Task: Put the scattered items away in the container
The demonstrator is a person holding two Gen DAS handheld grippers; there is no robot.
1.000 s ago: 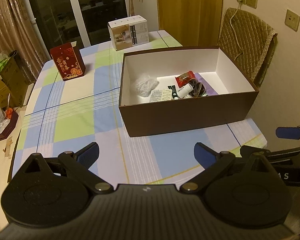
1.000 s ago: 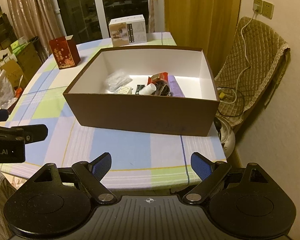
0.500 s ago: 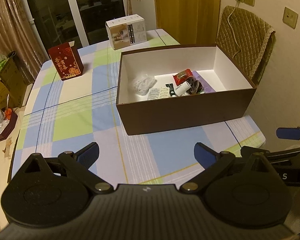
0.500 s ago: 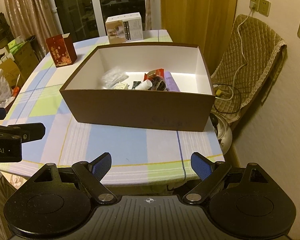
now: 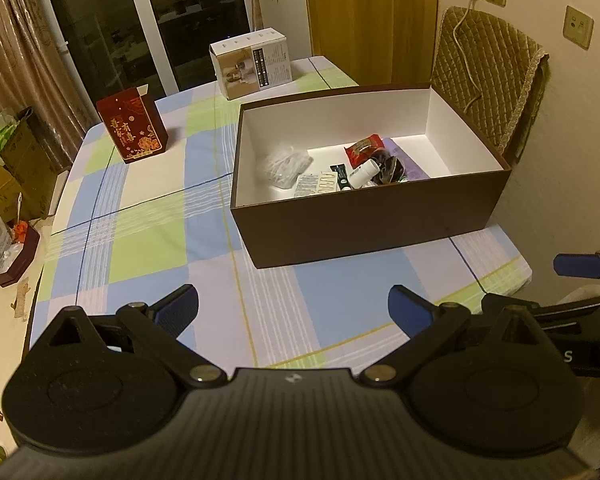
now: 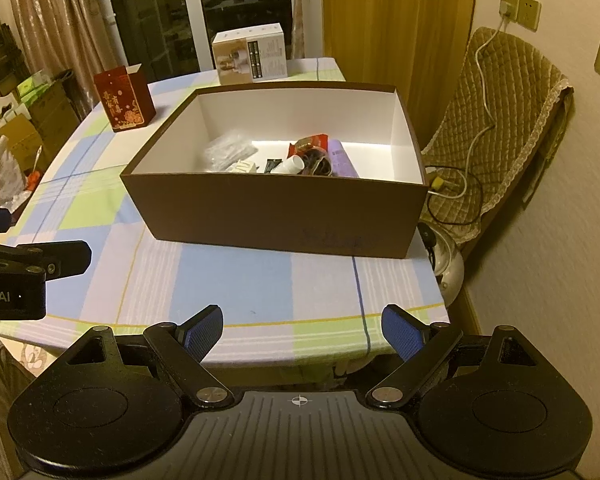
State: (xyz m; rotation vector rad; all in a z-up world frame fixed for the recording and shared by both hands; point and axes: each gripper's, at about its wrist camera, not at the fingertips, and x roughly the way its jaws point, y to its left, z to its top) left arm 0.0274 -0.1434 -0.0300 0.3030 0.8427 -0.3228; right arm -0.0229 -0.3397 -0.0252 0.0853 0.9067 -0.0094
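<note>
- Both the left gripper (image 5: 293, 309) and the right gripper (image 6: 302, 334) hang over the desk's (image 5: 148, 240) near edge, fingers spread wide, holding nothing.
- The brown box (image 5: 364, 220) sits on the desk, small items (image 5: 360, 168) inside.

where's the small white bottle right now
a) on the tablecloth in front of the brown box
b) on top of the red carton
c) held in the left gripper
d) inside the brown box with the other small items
d: the small white bottle lies on the floor of the brown box among the other small items, and both the left gripper and the right gripper are open and hold nothing.
</note>
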